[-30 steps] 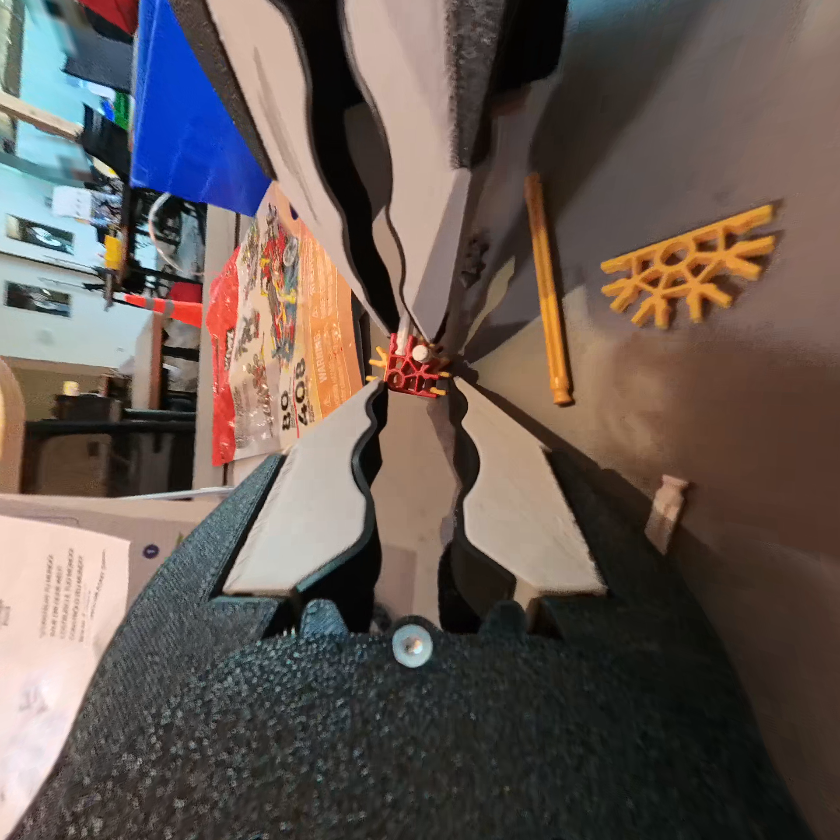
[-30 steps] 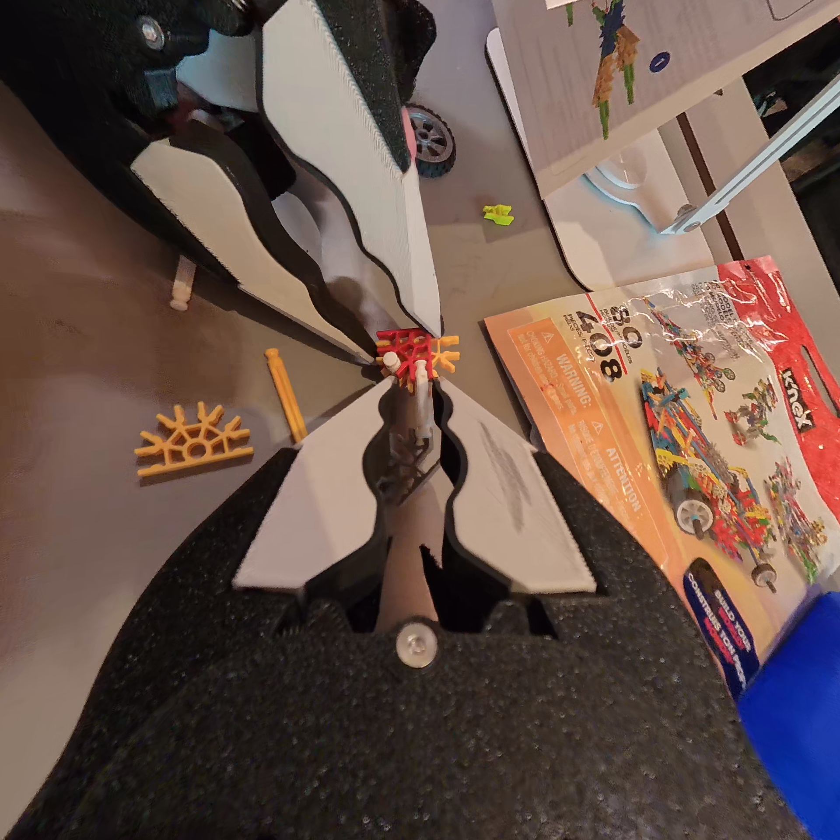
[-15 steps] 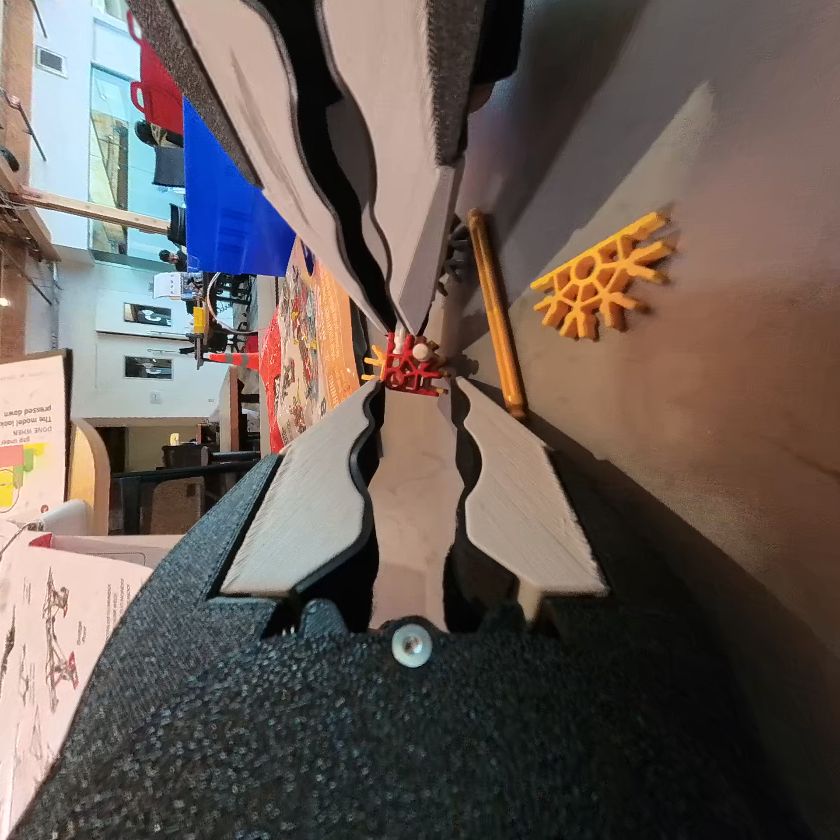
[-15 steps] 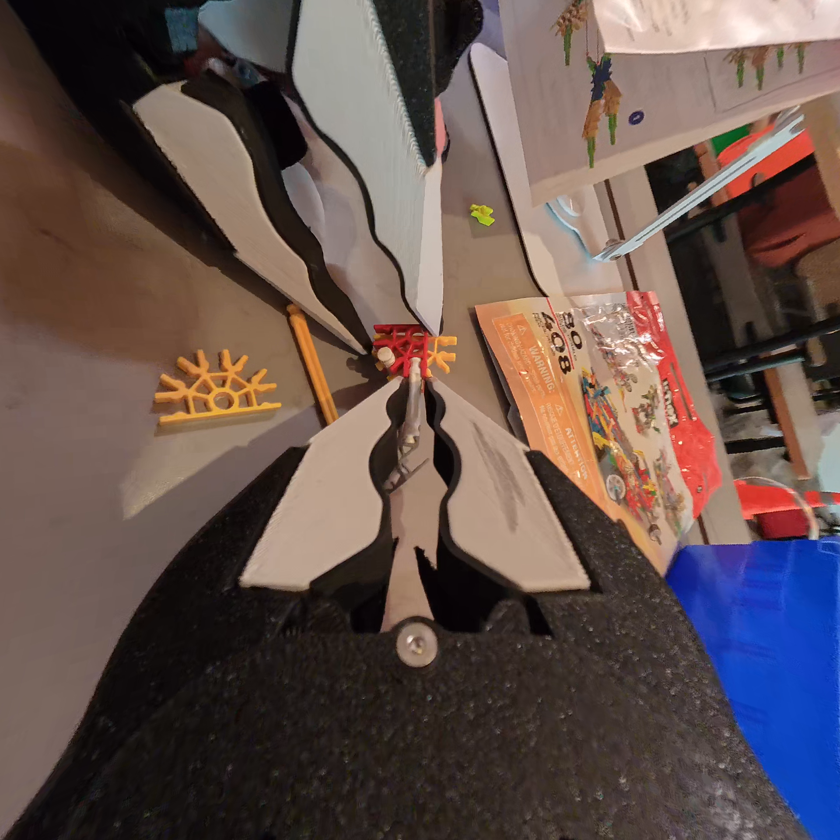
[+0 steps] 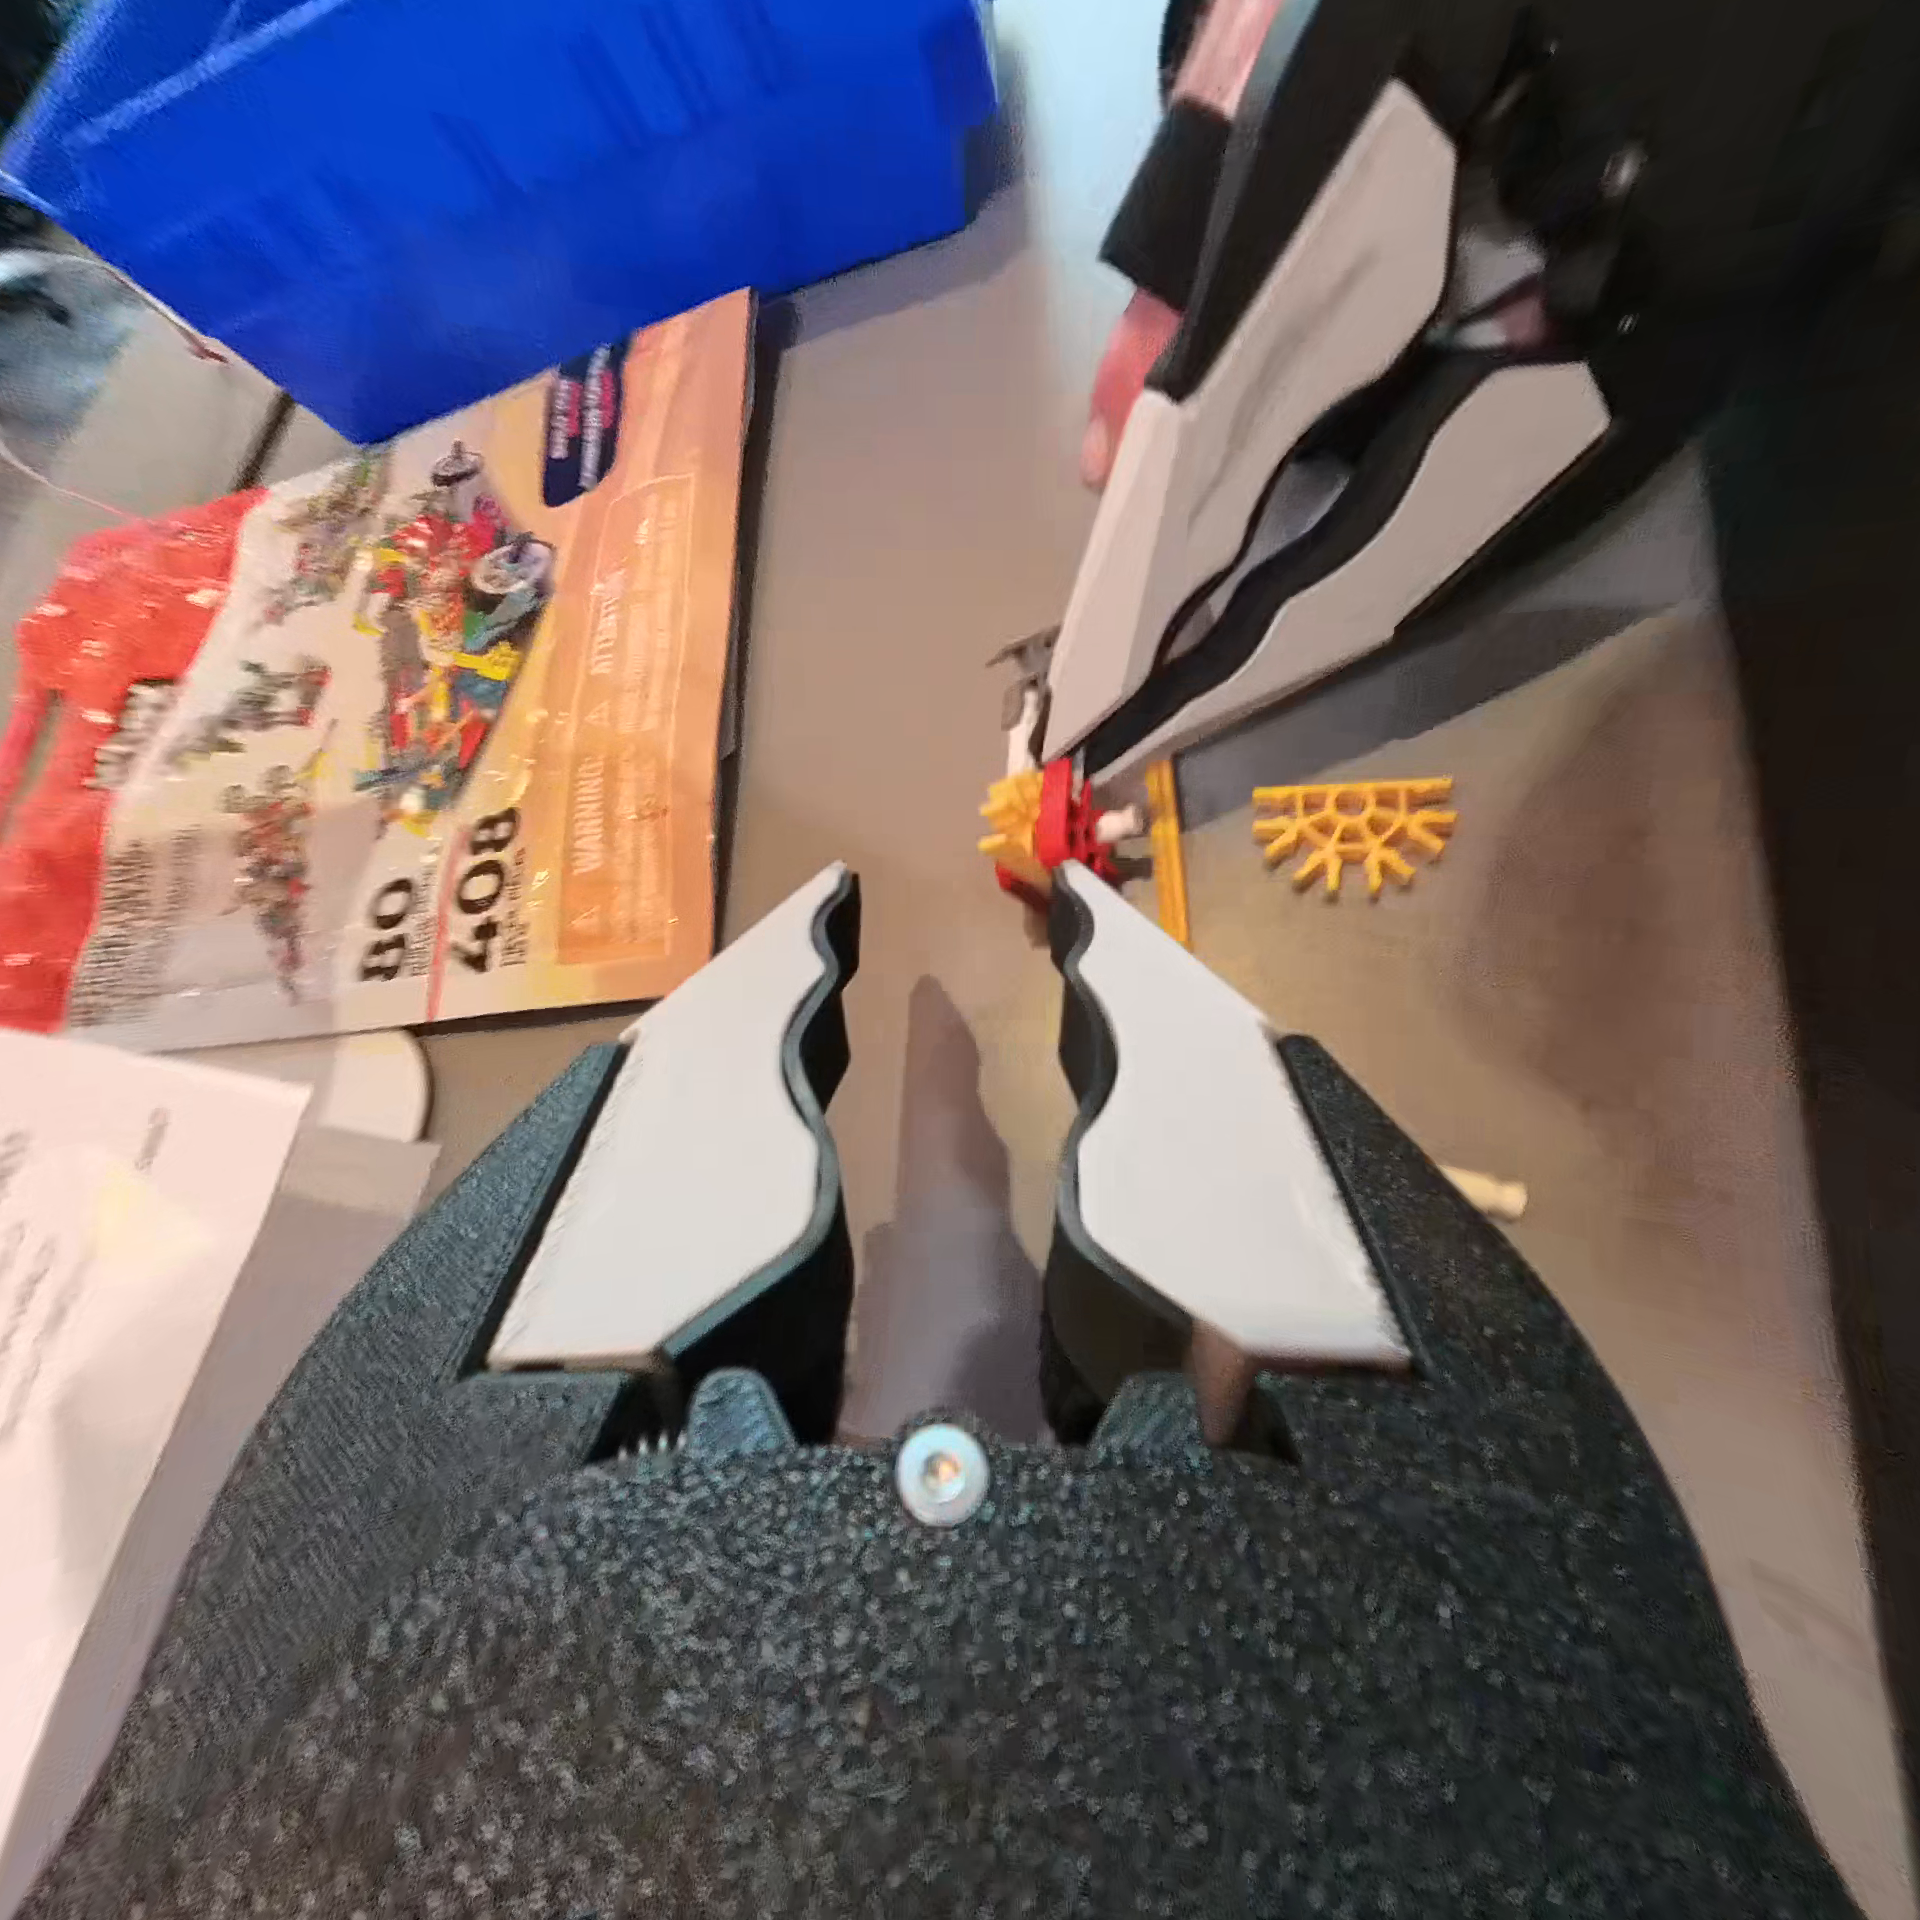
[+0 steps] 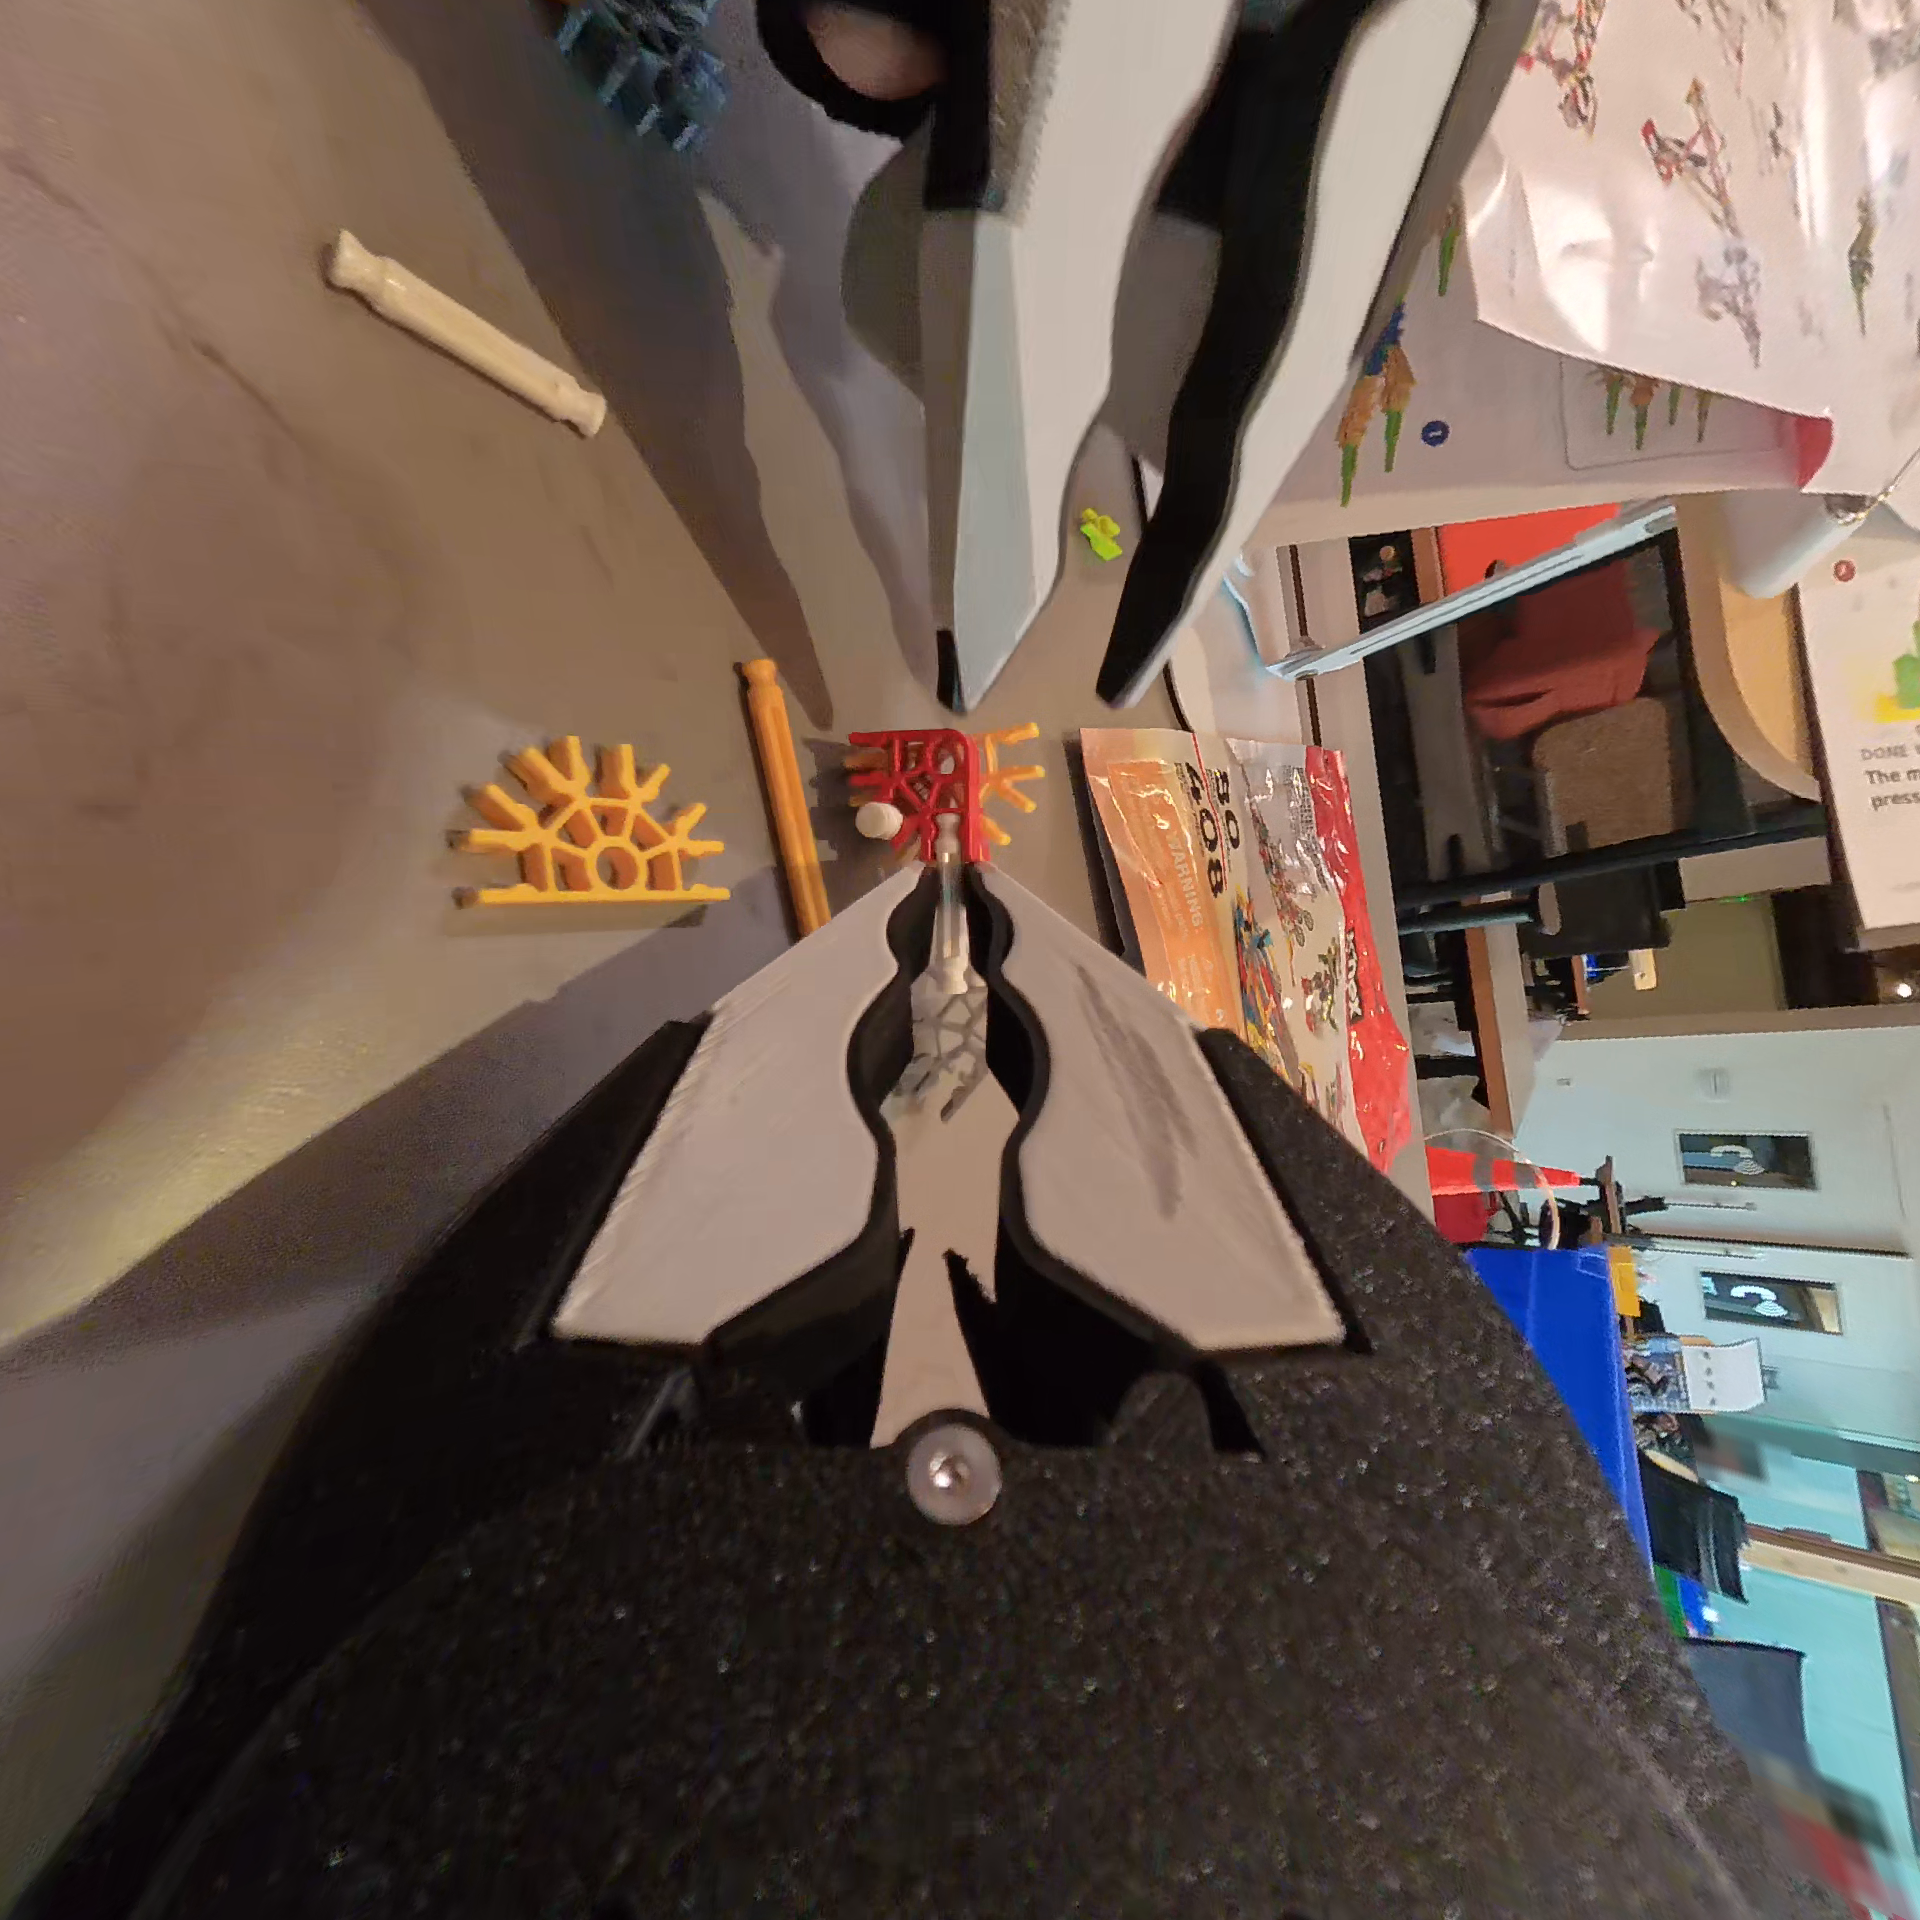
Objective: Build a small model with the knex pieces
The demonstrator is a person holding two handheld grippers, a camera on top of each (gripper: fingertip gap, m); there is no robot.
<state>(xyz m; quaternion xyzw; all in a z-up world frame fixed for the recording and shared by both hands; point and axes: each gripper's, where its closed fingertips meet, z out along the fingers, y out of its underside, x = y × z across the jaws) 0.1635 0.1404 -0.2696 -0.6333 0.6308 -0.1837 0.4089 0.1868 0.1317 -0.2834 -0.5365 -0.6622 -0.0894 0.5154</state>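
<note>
Presently the grey table (image 5: pixel 914 540) carries a printed toy bag (image 5: pixel 395 727), a loose yellow half-round connector (image 6: pixel 587 831) and a yellow rod (image 6: pixel 784 795). The left gripper (image 5: pixel 951 894) stands spread and holds nothing, its tips just beside the small red-and-yellow connector assembly (image 6: pixel 935 784). The right gripper (image 6: pixel 948 883) is pressed together on that assembly's white rod (image 6: pixel 948 914); judged light, rigid, liable to pop apart at snap joints, best held by the rod or red hub.
</note>
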